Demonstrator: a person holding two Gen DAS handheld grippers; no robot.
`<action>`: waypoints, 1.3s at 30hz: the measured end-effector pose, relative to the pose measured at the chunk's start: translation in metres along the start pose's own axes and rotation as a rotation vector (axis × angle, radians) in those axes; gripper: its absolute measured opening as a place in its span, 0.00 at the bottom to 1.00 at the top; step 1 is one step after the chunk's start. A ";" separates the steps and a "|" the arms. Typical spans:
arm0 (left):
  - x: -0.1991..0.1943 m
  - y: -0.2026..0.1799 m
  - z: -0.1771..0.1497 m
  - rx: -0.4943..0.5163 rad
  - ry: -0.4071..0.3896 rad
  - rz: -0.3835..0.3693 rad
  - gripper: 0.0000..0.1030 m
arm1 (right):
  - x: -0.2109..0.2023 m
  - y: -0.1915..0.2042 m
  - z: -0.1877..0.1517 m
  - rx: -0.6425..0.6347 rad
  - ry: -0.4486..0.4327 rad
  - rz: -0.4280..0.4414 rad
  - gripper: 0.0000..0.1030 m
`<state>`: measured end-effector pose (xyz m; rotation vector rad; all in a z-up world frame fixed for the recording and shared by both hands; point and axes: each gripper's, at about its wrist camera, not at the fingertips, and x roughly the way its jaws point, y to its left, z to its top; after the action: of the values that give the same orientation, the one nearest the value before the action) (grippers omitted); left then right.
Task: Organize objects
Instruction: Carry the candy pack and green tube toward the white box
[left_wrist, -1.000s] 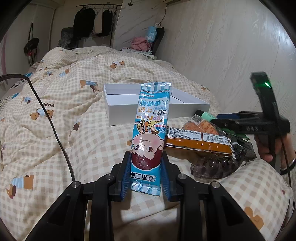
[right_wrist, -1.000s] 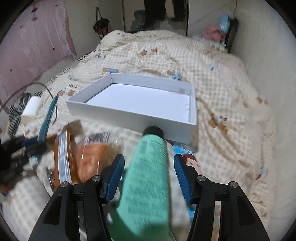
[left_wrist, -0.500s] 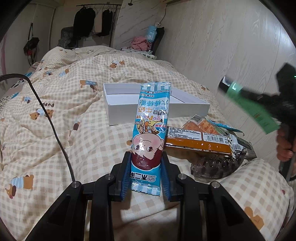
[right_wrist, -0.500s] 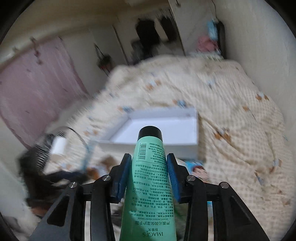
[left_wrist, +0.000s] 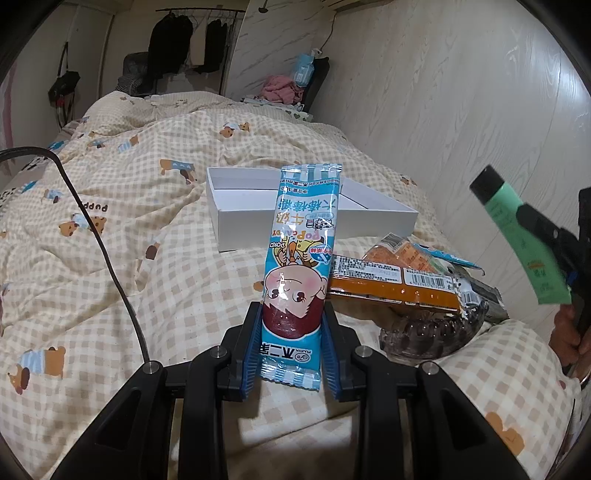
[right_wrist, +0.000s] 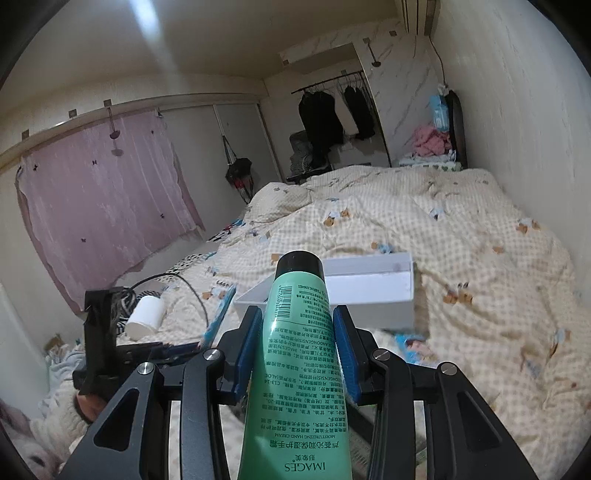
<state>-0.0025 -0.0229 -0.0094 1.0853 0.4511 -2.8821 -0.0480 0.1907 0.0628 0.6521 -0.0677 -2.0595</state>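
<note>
Swinging up off the bedspread (left_wrist: 155, 206) in the last second, the right gripper (right_wrist: 298, 347) now holds the green hand-cream tube (right_wrist: 299, 354) clamped in the air, aimed toward the white box (right_wrist: 373, 291). The left gripper (left_wrist: 291, 343) hasn't budged, still pinching the blue candy packet (left_wrist: 299, 251) upright in front of that box. Both look ready to be dropped in; the snack packs (left_wrist: 399, 273) wait on the bed.

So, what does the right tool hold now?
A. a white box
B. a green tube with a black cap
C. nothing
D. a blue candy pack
B: in the right wrist view the right tool is shut on the green tube, its black cap pointing toward the white box on the bed.
</note>
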 end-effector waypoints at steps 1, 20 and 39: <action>0.000 0.000 0.000 -0.003 0.001 -0.002 0.32 | 0.000 -0.002 -0.002 0.000 -0.001 0.001 0.40; 0.001 0.003 -0.001 -0.033 0.011 -0.038 0.32 | 0.008 -0.005 -0.035 0.032 0.057 -0.066 0.40; 0.002 0.005 -0.001 -0.041 0.024 -0.039 0.32 | 0.009 -0.011 -0.038 0.068 0.066 -0.036 0.40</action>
<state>-0.0030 -0.0269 -0.0127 1.1191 0.5365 -2.8821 -0.0422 0.1969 0.0233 0.7678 -0.0892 -2.0760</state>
